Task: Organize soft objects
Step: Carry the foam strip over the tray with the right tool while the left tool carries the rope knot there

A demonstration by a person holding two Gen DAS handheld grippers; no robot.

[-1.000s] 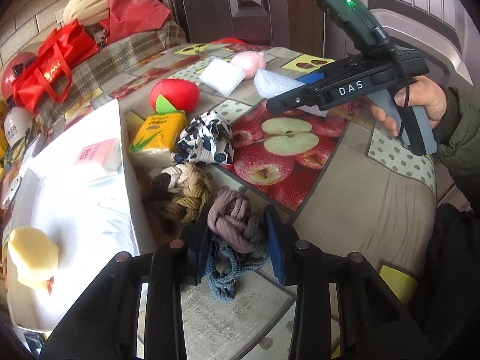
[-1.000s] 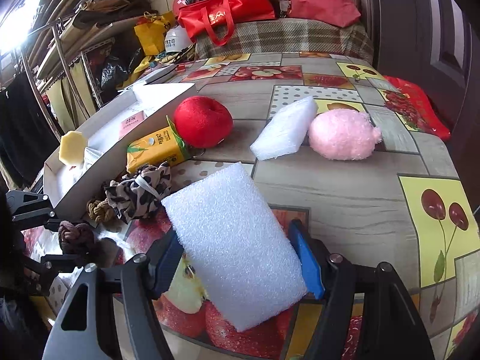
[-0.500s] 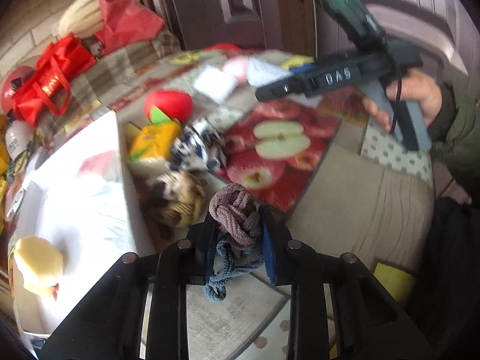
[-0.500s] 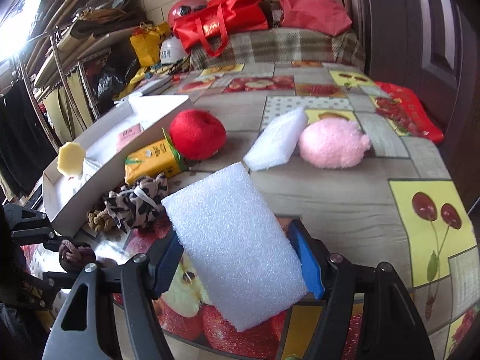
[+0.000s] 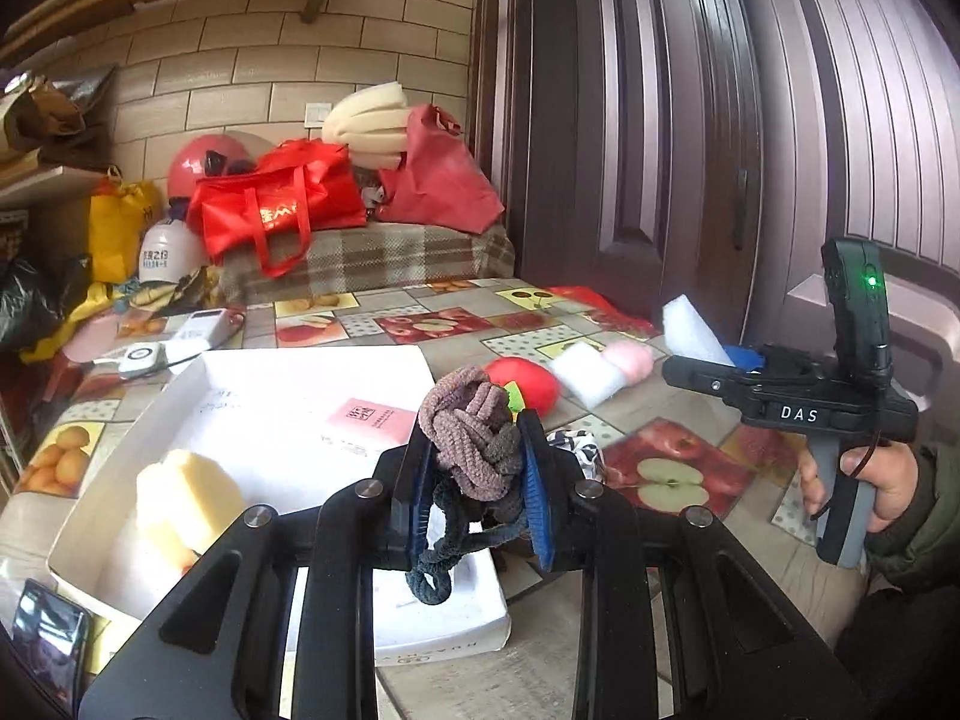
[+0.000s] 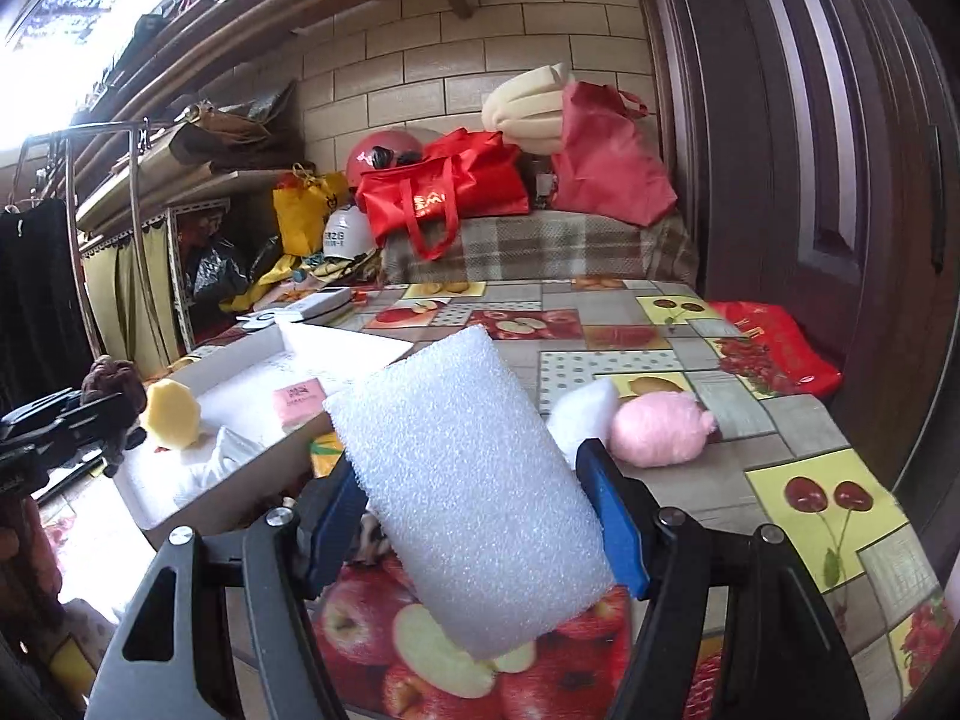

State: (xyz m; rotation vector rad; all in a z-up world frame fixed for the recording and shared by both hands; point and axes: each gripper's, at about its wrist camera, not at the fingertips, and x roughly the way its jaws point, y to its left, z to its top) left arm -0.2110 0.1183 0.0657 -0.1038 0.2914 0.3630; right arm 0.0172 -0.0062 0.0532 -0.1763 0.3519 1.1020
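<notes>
We see the white box [image 5: 180, 396] at left, its near rim low | our left gripper [image 5: 474, 480] grips the knotted cord bundle [image 5: 471, 438] above the box's right edge | our right gripper [image 6: 474, 516] clamps the foam block [image 6: 462, 480] over bare tablecloth [image 6: 690, 480], pink plush [image 6: 660, 426] beyond.

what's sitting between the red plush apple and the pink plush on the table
A small white foam pad lies between the red plush apple and the pink plush, seen in the left wrist view.
</notes>
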